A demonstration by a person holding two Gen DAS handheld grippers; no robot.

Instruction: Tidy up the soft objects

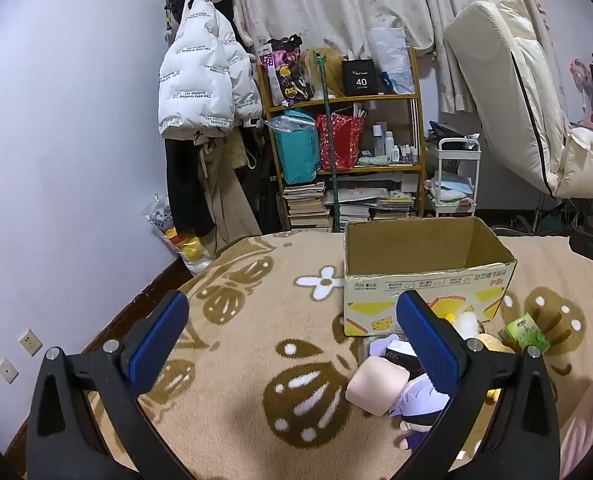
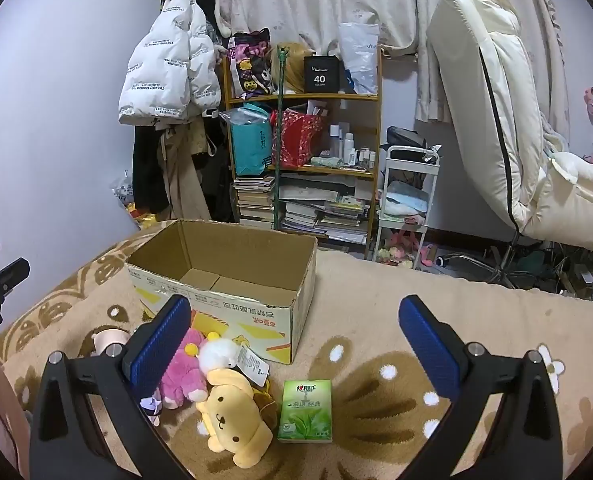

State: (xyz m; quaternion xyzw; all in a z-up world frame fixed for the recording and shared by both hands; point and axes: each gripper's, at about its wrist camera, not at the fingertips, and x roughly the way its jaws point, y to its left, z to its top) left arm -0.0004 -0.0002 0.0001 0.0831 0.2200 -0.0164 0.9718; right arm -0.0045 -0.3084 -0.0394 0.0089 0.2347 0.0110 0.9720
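On the bed, over a tan blanket [image 2: 356, 344] patterned with brown and white flowers, an open cardboard box [image 2: 224, 280] stands empty, its printed side facing the near edge with writing I cannot read. Both grippers hover above the blanket with their blue fingers spread wide and nothing between them: the left gripper [image 1: 292, 340] to the left of the toys, the right gripper [image 2: 296, 344] over the stretch just right of them.

From the right wrist view the pile in front of the box is plain: a yellow plush dog [image 2: 232, 420] lying nearest, a white plush [image 2: 218, 352] with a paper tag behind it, a pink plush [image 2: 184, 368] to the left, and a green tissue pack [image 2: 306, 410] with a tea-leaf picture lying just right of the dog. That view also looks down to the bare floor of the box. The left wrist view hides most of this behind its right finger [image 1: 428, 340], yet it alone shows clearly a pale pink roll [image 1: 376, 386] and a lilac-haired doll [image 1: 416, 408] beside it, near the box's left corner.

Against the far wall stands a shelf [image 2: 304, 98] holding a black box marked "40" [image 2: 320, 76]; a white puffer jacket [image 2: 168, 76] hangs left of it, its printed lines partly reading "fashion".
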